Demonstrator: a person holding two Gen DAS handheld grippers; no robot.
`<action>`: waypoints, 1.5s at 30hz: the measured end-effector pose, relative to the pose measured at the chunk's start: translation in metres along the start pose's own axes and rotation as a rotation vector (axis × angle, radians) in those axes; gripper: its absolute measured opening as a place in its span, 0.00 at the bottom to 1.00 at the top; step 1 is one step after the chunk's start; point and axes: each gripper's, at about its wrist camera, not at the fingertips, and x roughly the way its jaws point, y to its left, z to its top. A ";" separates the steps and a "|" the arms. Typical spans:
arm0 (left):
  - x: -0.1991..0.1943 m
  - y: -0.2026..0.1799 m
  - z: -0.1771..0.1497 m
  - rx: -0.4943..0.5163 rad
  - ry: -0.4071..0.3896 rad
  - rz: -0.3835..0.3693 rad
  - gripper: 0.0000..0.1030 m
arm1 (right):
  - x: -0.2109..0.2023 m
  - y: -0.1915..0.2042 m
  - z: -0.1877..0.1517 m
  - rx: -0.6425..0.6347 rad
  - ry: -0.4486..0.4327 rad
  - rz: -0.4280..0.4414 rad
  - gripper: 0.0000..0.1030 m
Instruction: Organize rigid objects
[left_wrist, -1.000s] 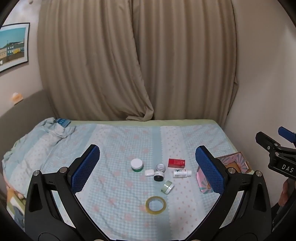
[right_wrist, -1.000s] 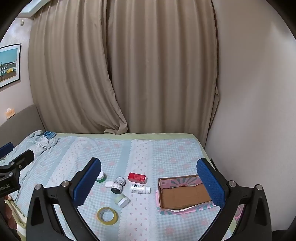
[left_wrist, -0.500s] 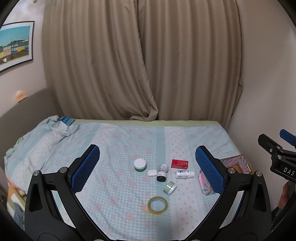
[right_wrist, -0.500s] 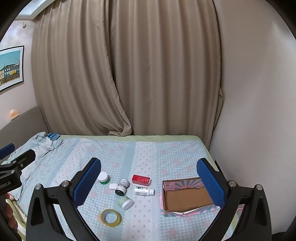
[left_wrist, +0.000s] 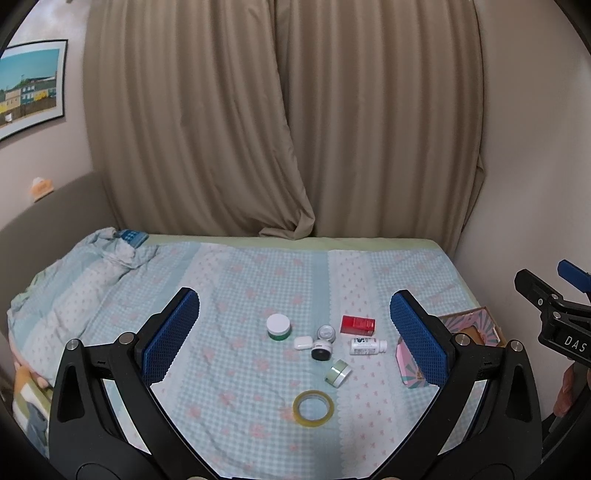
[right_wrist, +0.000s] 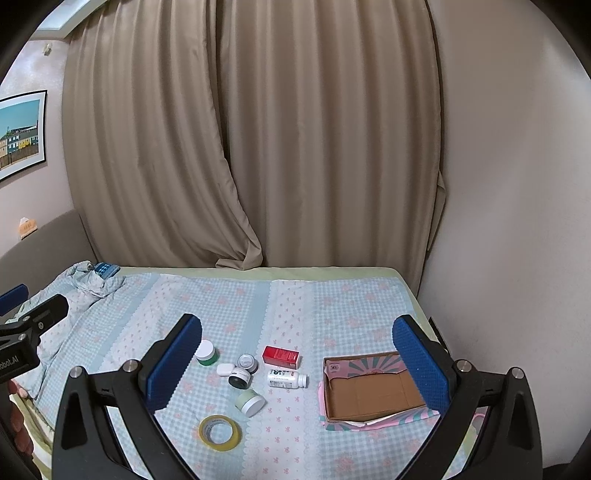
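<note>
Bed (left_wrist: 236, 280) under a blue-and-pink checked cover carries every item, with beige curtains (right_wrist: 258, 147) hanging behind its far edge and a framed picture (left_wrist: 29, 85) on the wall to the left.

Both tongs hang above the near edge, holding nothing. The left tongs (left_wrist: 295, 332) stand wide, blue pads far apart, and the right tongs (right_wrist: 297, 354) are spread just as wide.

A small cluster sits toward the middle of the bed, nearer the right edge. The white-lidded green jar (right_wrist: 205, 352) is at the left of the group. Just right of it lie a small white case (right_wrist: 225, 369), a grey-lidded jar (right_wrist: 246, 362) and a dark-rimmed jar (right_wrist: 239, 379) tipped on its side; the three look close enough to touch, though I cannot tell for sure. The red box (right_wrist: 280, 356) lies flat behind the white bottle (right_wrist: 287, 379), which lies on its side with its cap pointing at the right edge. A pale green jar (right_wrist: 250, 402) rests tilted nearer the near edge, and the roll of yellow tape (right_wrist: 219, 432) lies flat nearest of all, apart from the rest.

An open cardboard tray (right_wrist: 369, 391) with pink patterned walls sits by the right edge, well apart from the cluster, its brown floor bare. A rumpled heap of the cover (left_wrist: 92, 258) fills the far left corner.
</note>
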 end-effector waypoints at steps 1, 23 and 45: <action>0.000 0.001 0.000 0.000 0.001 -0.001 1.00 | 0.000 0.000 0.000 0.001 0.001 0.001 1.00; 0.002 0.001 0.006 -0.002 0.013 -0.008 1.00 | -0.002 0.001 -0.001 0.002 0.006 0.004 1.00; 0.010 0.000 0.018 -0.010 0.042 -0.009 1.00 | -0.016 0.007 -0.004 -0.005 0.019 0.010 1.00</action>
